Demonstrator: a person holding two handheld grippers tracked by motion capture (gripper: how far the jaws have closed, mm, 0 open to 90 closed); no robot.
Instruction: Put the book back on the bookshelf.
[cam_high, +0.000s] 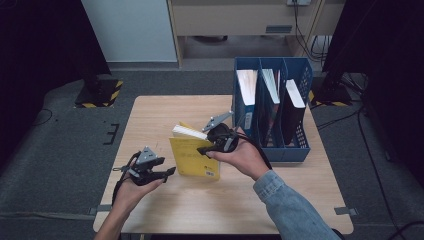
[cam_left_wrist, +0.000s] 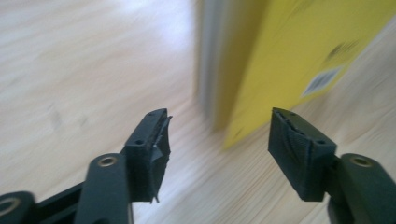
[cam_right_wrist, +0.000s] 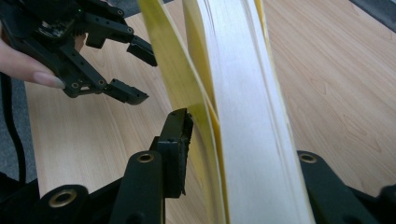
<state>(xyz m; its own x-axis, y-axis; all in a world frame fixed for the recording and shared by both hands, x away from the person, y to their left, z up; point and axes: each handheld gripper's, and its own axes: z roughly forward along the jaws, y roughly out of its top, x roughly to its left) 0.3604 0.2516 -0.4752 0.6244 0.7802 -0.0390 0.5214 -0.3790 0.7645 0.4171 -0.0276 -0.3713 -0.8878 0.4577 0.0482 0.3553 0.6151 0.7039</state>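
The yellow book (cam_high: 192, 157) stands upright on the counter (cam_high: 150, 120), pinched at its top by the right gripper (cam_high: 207, 148) — its far finger is hidden behind the pages. The left gripper (cam_high: 167, 172) is just beside the book, fingers (cam_left_wrist: 152, 140) spread, holding nothing. The blue file rack (cam_high: 295, 145) holds three books.

My right gripper (cam_high: 206, 148) sits at the upper edge of the book (cam_high: 194, 159), which stands on its lower edge on the table (cam_high: 165, 210), near the middle. My left gripper (cam_high: 169, 172) is just left of the book, apart from it, jaws toward its cover. Right of the book, at the table's far right, stands the file rack (cam_high: 295, 150), with three books upright in its compartments.
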